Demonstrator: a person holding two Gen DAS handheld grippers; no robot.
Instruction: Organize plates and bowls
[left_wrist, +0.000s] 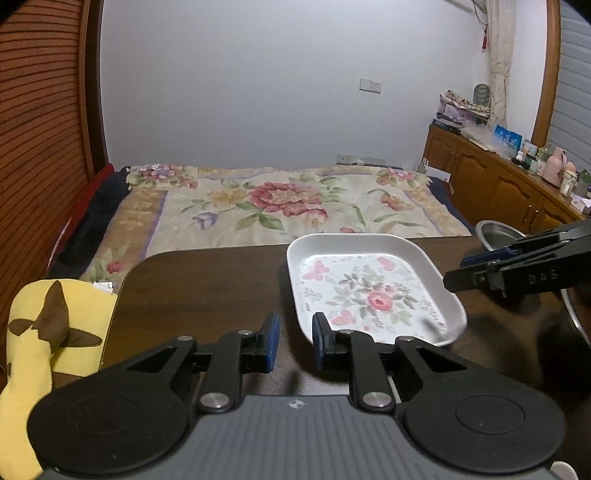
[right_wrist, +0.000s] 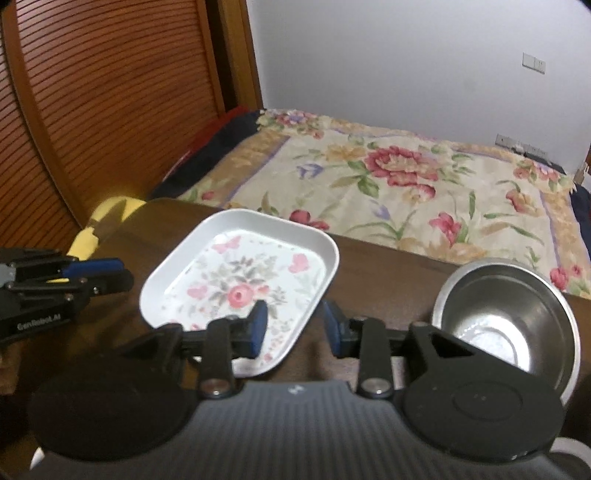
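The floral plate (right_wrist: 240, 284) lies on the dark table (left_wrist: 207, 288), the steel bowl (right_wrist: 509, 314) right of it. Both the left gripper (left_wrist: 294, 341) and right gripper (right_wrist: 293, 326) are parted, empty. The plate's shallow rim, seemingly under the right fingers, could be pushed rather than pinched.

White floral plate (left_wrist: 373, 288), steel bowl (right_wrist: 506, 314), dark brown table (left_wrist: 207, 288).

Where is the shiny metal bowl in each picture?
Left wrist view: the bowl peeks in at the right edge, mostly hidden behind the right tongs.
Right wrist view: the bowl sits at the lower right on the table, right of the flowered tray.
Shared landmark: the flowered tray, left of the bowl in both views.
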